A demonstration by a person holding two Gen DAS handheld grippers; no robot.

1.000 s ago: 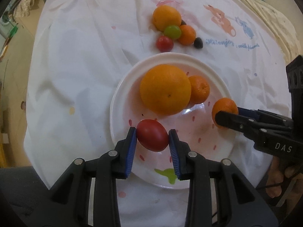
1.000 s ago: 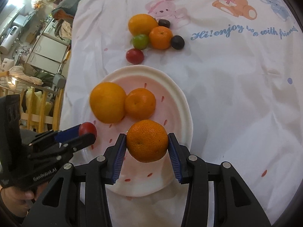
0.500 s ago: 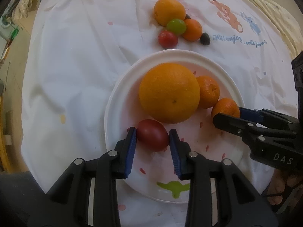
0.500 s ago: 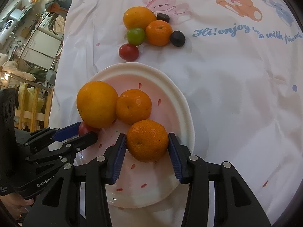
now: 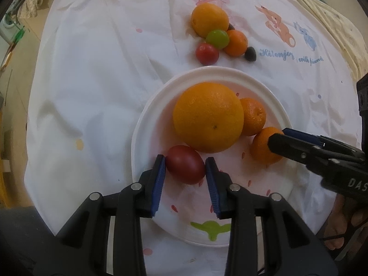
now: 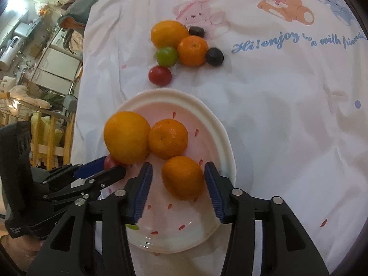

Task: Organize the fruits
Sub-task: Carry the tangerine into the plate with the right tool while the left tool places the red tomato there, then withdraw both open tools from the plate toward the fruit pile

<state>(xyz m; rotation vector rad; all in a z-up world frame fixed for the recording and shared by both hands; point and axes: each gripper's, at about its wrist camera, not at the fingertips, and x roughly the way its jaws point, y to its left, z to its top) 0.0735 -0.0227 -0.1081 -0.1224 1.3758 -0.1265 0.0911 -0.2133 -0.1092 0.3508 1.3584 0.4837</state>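
Right gripper (image 6: 178,179) has just been opening its jaws around the small orange mandarin (image 6: 182,177), which now sits on the round white plate with red flecks (image 6: 220,133); clear gaps show between the blue pads and the fruit on both sides, so the fruit looks released rather than held. Left gripper (image 5: 185,164) stands narrow around the dark red oval tomato (image 5: 185,163), its blue pads close against the fruit's sides, and the tomato seems to rest on the plate while clamped. Also on the plate lie a large round orange (image 5: 208,117) and a second small mandarin (image 5: 253,116), touching each other. As for progress, I judge the task roughly half done: four fruits are on the plate, with the tomato not yet let go. Left to move is a cluster on the white printed cloth over the worktop (image 6: 287,115), beyond the plate's far rim: a medium orange (image 6: 169,34), a small orange mandarin (image 6: 192,50), a green round fruit (image 6: 166,56), a red round tomato (image 6: 159,76) and two dark plum-like fruits (image 6: 214,56), all close together.
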